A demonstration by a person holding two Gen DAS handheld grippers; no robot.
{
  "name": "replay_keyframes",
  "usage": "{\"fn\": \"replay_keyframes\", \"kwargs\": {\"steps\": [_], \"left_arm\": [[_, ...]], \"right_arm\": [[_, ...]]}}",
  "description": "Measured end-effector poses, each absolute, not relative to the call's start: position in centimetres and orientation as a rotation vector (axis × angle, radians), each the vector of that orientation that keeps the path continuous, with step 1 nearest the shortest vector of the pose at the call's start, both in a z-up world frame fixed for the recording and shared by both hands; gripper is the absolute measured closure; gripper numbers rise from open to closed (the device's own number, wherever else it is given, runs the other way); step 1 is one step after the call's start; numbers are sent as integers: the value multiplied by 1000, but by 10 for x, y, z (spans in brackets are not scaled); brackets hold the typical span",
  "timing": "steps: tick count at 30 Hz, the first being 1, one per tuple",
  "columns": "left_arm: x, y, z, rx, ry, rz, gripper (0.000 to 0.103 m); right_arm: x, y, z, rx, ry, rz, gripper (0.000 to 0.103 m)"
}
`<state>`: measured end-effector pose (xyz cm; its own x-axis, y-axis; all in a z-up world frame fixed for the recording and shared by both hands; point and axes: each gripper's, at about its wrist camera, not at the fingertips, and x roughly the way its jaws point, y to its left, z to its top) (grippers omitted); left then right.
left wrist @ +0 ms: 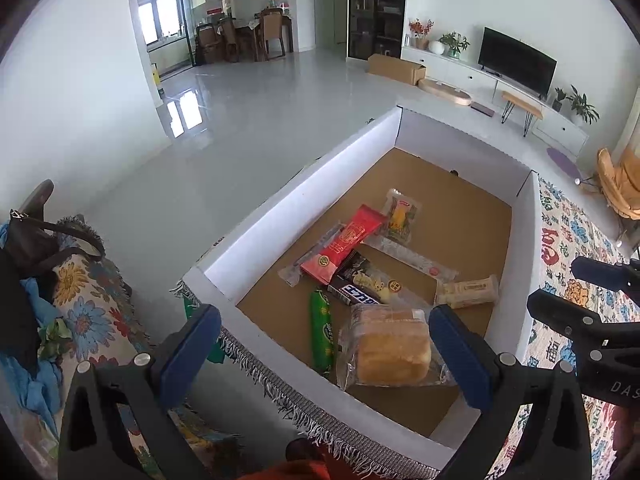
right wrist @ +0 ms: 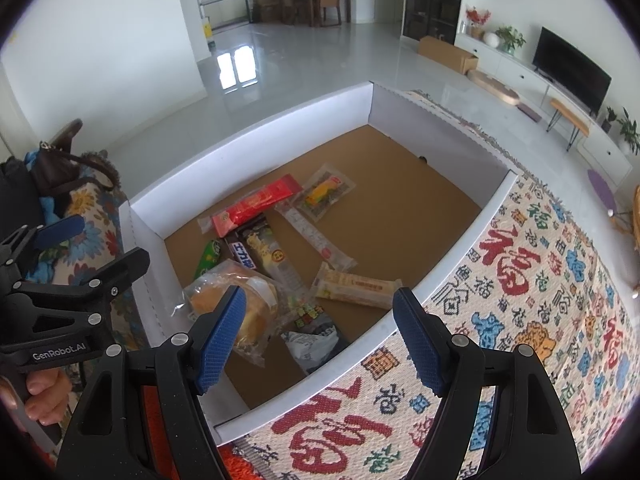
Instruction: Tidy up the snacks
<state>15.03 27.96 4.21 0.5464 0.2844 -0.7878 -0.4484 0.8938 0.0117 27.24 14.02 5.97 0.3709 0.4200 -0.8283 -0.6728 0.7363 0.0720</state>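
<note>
A white box (left wrist: 304, 196) with a brown cardboard floor holds several snacks. Among them are a wrapped bread loaf (left wrist: 390, 344), a green packet (left wrist: 322, 330), a red packet (left wrist: 346, 244), a dark bar (left wrist: 360, 284) and a beige bar (left wrist: 468, 290). My left gripper (left wrist: 326, 350) hangs open above the box's near corner, the bread showing between its blue pads with nothing gripped. My right gripper (right wrist: 320, 340) is open too, over the box's near edge above a grey packet (right wrist: 316, 340), with the bread (right wrist: 236, 304) by its left pad. Neither gripper holds anything.
The box rests on a woven cloth (right wrist: 520, 280) with red and blue characters. A floral sofa cover (left wrist: 88, 300) and a dark handbag (left wrist: 36, 236) lie to the left. A hand (right wrist: 44, 396) grips the left gripper's handle. Beyond is shiny grey floor.
</note>
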Motion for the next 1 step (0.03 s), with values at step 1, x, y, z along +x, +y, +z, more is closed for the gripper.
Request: {"fn": "replay_keyframes", "kwargs": {"steps": [1], "left_arm": [[151,280,42,-201,893,438,0]], "right_arm": [[272,140,60,-298,959,715,24]]}}
